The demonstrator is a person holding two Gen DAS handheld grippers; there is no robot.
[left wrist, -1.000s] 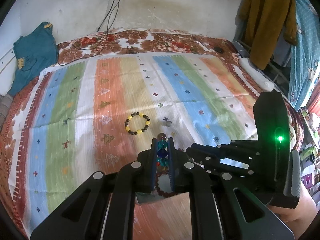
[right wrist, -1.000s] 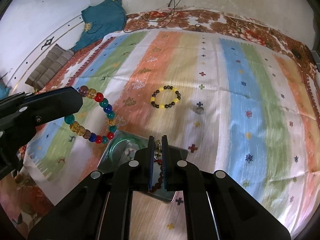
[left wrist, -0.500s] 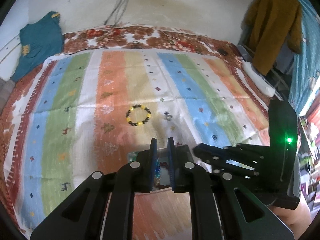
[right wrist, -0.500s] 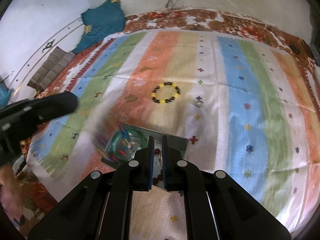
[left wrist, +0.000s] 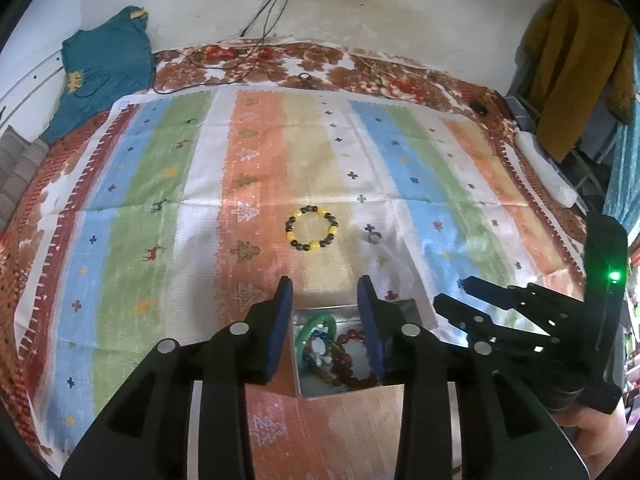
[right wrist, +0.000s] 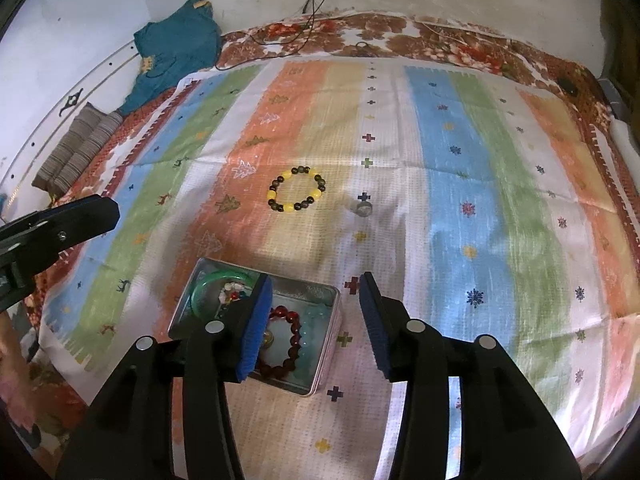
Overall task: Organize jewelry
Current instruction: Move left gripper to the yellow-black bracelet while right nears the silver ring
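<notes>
A small metal tin [right wrist: 326,354] [left wrist: 301,380] lies on the striped cloth, holding a green bangle [right wrist: 208,280] [left wrist: 310,322], a dark red bead bracelet [right wrist: 294,330] [left wrist: 349,354] and the multicoloured bead bracelet [left wrist: 316,354]. My left gripper [left wrist: 325,294] hovers over the tin, jaws opening, nothing between them. My right gripper [right wrist: 316,292] hangs over the tin's right side, jaws also opening and empty. Farther out on the cloth rest a yellow-and-dark bead bracelet [left wrist: 312,228] [right wrist: 296,193] and a small silver ring [left wrist: 374,237] [right wrist: 363,208].
The striped cloth [left wrist: 120,240] covers a floral bedspread [left wrist: 360,72]. A teal garment [left wrist: 104,64] and folded striped fabric [right wrist: 76,152] lie at the far left. Cables [left wrist: 260,36] trail from the wall. A mustard coat [left wrist: 576,64] hangs at right.
Both grippers went from shut to apart. The multicoloured bracelet left the left gripper and now lies in the tin; the dark red bracelet left the right gripper and lies there too.
</notes>
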